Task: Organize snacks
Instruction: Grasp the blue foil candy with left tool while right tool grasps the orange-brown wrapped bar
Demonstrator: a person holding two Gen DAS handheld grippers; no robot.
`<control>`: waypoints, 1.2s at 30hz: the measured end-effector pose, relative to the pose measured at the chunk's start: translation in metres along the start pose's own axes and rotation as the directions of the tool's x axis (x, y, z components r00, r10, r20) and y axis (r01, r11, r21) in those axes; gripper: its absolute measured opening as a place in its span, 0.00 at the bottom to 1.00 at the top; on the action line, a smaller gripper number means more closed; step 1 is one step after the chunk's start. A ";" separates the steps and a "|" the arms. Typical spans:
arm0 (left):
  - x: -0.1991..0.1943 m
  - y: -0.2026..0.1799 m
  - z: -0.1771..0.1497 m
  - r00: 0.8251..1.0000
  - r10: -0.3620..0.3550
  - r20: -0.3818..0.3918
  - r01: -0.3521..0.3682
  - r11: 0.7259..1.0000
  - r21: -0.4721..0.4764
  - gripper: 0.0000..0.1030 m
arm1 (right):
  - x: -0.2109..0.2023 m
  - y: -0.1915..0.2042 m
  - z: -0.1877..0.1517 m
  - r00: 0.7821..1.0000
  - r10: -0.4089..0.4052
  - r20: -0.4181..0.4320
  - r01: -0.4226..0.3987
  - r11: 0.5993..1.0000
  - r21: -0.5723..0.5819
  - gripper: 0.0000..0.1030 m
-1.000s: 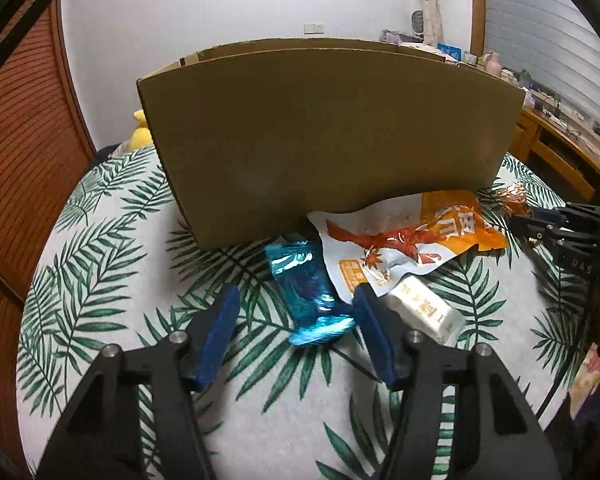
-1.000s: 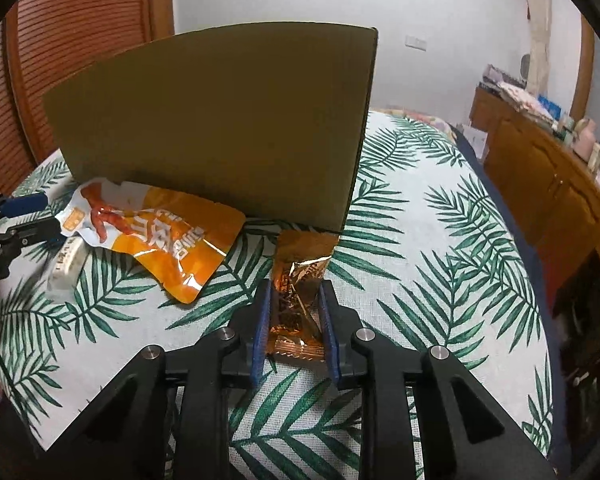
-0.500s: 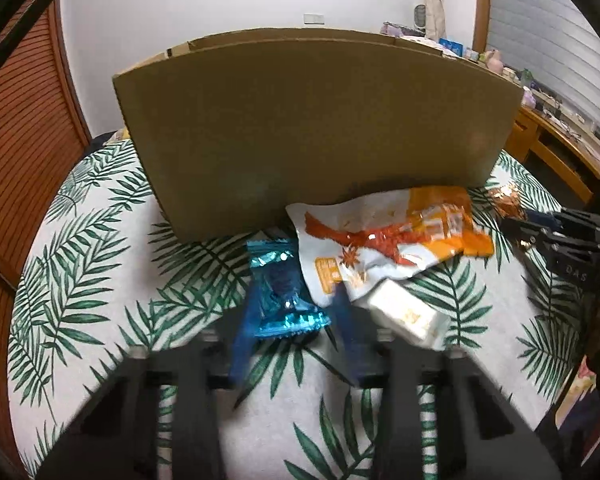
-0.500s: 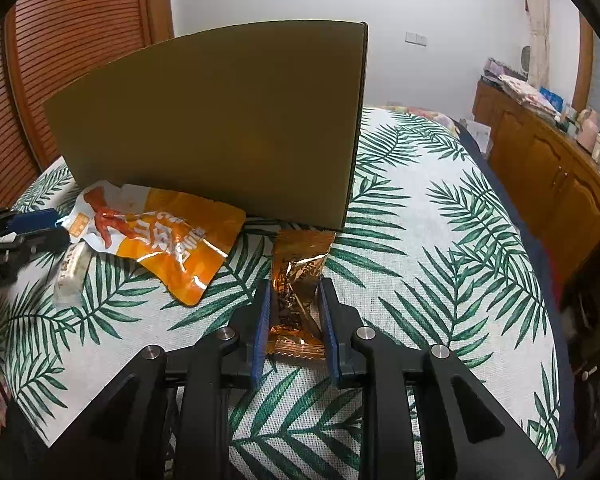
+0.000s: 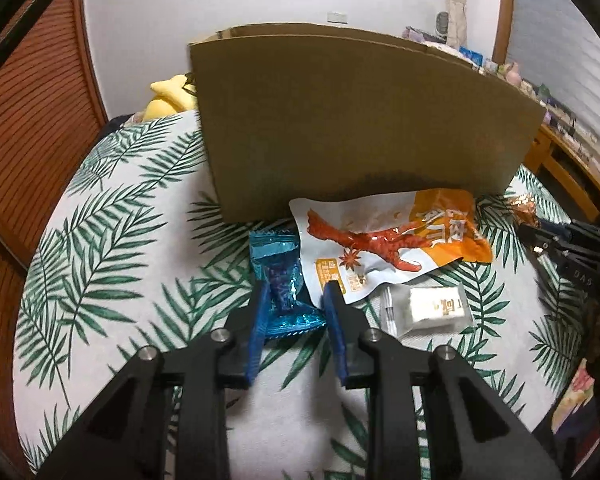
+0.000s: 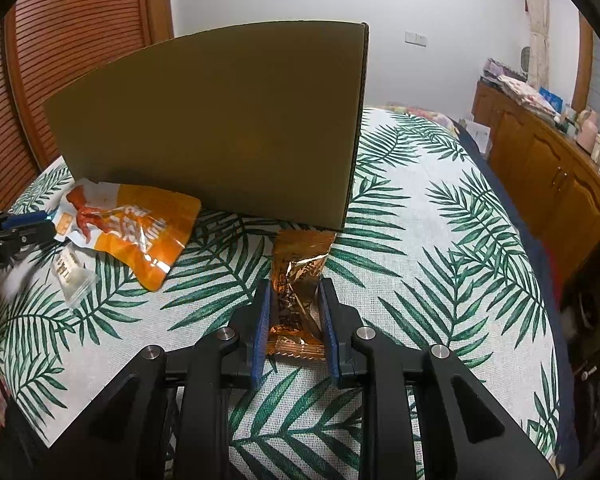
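Left hand-held gripper [image 5: 294, 300] just narrowed onto blue candy [image 5: 282, 280] between its pads; right hand-held gripper [image 6: 294, 304] clamping orange candy [image 6: 298, 292]. Light, crinkly, slippery wrappers: best pinched mid-body.

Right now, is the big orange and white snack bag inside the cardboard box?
No, the orange and white bag lies flat on the leaf-print tablecloth in front of the cardboard box.
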State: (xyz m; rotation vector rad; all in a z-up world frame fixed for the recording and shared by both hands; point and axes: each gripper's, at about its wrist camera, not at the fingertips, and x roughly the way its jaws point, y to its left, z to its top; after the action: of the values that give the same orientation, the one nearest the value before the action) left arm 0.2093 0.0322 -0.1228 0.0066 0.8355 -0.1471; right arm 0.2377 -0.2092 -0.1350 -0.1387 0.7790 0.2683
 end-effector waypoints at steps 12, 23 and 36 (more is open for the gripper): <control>-0.008 0.033 0.001 0.999 -0.013 0.053 0.019 0.992 -0.128 0.35 | 0.000 0.000 0.000 1.000 -0.005 0.000 0.005 1.000 -0.002 0.21; 0.009 0.052 0.009 1.000 0.001 0.009 0.001 0.985 -0.173 0.37 | 0.000 0.001 0.000 1.000 -0.006 0.000 0.006 1.000 -0.002 0.21; 0.008 0.019 0.008 0.999 -0.039 -0.013 0.037 0.997 -0.072 0.50 | 0.000 0.001 0.000 1.000 -0.007 0.000 0.007 1.000 -0.002 0.21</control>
State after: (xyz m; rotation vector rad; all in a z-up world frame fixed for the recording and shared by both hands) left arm 0.2231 0.0497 -0.1242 -0.0755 0.8550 -0.1531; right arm 0.2372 -0.2084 -0.1348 -0.1438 0.7783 0.2627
